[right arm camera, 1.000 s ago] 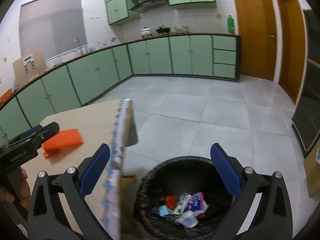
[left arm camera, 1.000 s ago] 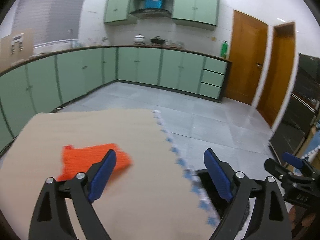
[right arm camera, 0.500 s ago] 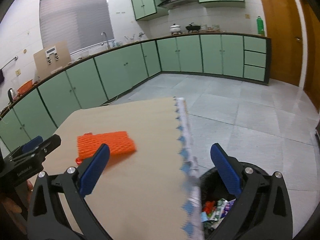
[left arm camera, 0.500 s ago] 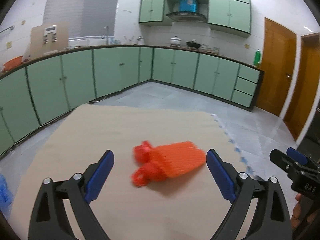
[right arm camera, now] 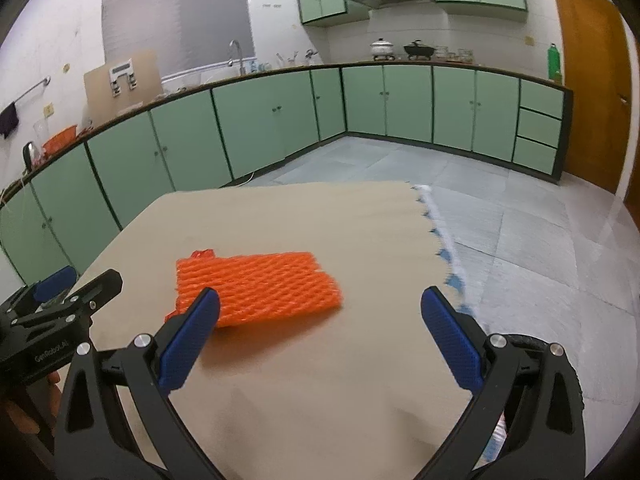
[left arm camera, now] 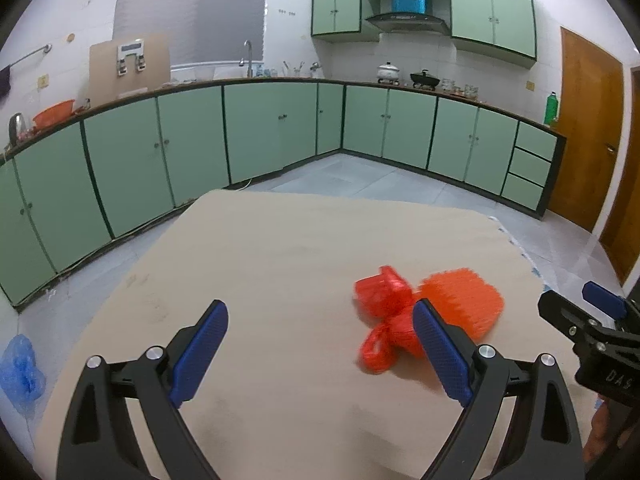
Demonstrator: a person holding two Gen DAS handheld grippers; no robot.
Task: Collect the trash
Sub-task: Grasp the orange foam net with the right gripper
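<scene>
Orange foam net (right arm camera: 256, 288) flat on the beige worktop (right arm camera: 320, 380), with a crumpled red plastic bag (left arm camera: 386, 320) touching its far-left end. Left tool (left arm camera: 320, 354) spread wide, empty, just left of the bag. Right tool (right arm camera: 320, 332) spread wide, empty, above the worktop near the net. Black bin rim (right arm camera: 532, 340) beside the worktop's right edge.

One orange foam net (right arm camera: 256, 286), one red bag (left arm camera: 386, 312).
</scene>
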